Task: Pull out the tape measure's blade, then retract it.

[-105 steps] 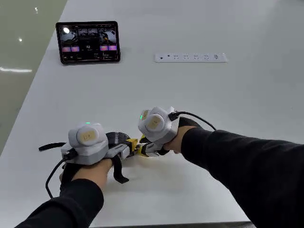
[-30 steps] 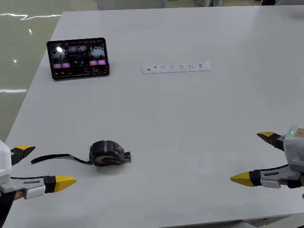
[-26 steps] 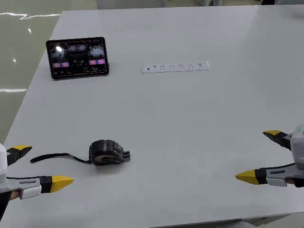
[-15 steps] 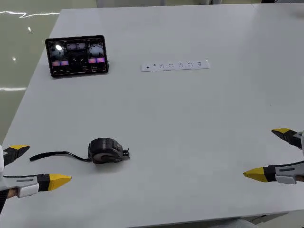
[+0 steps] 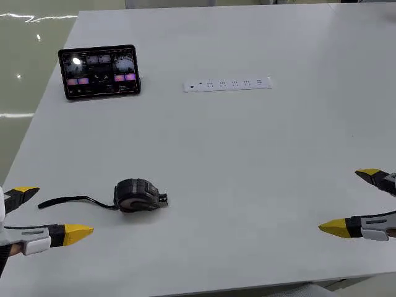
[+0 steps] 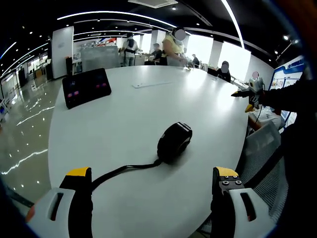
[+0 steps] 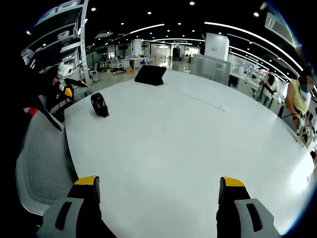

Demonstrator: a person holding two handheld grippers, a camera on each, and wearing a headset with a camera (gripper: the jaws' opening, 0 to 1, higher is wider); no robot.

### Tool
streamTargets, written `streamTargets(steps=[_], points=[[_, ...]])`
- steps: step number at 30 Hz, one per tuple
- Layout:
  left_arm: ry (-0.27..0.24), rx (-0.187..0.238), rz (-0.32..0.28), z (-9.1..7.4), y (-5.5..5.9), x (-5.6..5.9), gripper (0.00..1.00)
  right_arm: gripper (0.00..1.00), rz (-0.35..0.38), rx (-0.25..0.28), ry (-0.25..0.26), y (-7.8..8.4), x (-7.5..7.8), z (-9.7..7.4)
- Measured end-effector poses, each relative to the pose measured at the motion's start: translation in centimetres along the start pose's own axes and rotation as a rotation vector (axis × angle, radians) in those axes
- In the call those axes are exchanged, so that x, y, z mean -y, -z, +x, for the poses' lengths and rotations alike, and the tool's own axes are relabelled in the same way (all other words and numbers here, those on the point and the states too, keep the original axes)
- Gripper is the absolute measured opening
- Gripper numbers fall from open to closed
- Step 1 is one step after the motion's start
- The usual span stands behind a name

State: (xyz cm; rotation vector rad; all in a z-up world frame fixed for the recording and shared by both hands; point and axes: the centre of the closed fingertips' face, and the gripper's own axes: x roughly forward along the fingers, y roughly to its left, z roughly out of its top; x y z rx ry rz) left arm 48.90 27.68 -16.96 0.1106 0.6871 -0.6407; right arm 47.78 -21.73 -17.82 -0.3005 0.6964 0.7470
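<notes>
1. Tape measure (image 5: 137, 197) lying on white table (image 5: 247, 154), lower left of head view; blade wound in, hook at case mouth, black strap (image 5: 68, 200) trailing left.
2. Left gripper (image 5: 62, 210) at lower-left edge, jaws spread wide, holding nothing; near the strap's end, apart from it.
3. Right gripper (image 5: 342, 201) at lower-right edge, jaws likewise wide apart and empty; well apart from tape measure.
4. Tablet (image 5: 99, 71) propped upper left, screen lit; power strip (image 5: 228, 85) upper centre.
</notes>
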Motion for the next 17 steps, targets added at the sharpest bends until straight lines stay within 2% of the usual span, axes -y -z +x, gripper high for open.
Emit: streamTargets(steps=[17], points=[[0.009,-0.003,-0.009,0.04,-0.12,0.15,0.99,0.99,0.011,0.012,0.011,-0.58,1.04,-0.42]])
